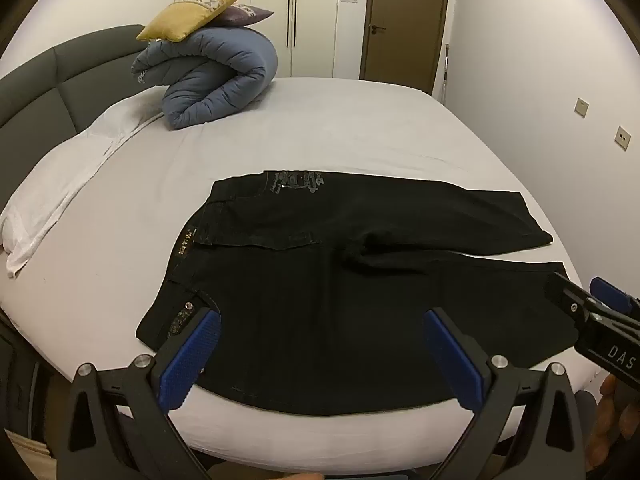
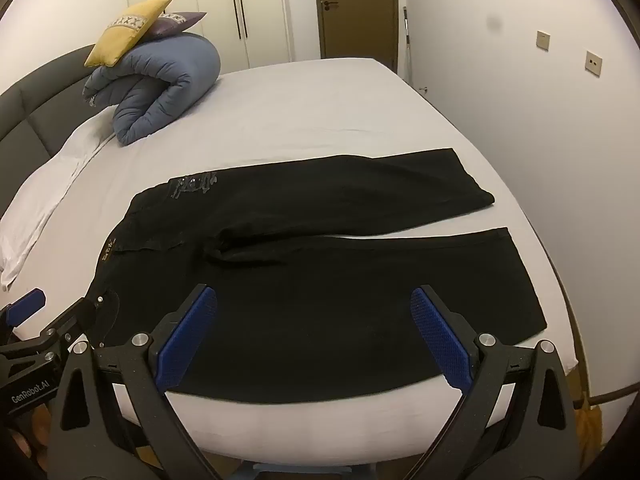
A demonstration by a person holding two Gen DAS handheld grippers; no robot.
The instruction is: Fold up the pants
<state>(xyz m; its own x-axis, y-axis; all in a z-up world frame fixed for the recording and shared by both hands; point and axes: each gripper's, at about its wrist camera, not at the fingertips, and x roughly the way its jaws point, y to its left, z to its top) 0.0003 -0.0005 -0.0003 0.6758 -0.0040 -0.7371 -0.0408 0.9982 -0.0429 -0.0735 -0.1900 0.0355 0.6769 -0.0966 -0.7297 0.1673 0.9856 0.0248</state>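
Note:
Black pants (image 1: 320, 280) lie flat on the white bed (image 1: 340, 128), waistband to the left, both legs spread to the right with a narrow gap between them. They also show in the right wrist view (image 2: 320, 280). My left gripper (image 1: 322, 320) is open and empty, above the near leg by the waist end. My right gripper (image 2: 314, 300) is open and empty, above the near leg further right. The right gripper also shows at the right edge of the left wrist view (image 1: 576, 296). The left gripper shows at the left edge of the right wrist view (image 2: 68, 312).
A rolled blue duvet (image 1: 212, 80) with a yellow cushion (image 1: 196, 12) and a purple cushion (image 1: 244, 14) sits at the far left. White pillows (image 1: 72, 184) lie along the grey headboard (image 1: 48, 80). A wall (image 2: 520, 100) runs close along the bed's right side.

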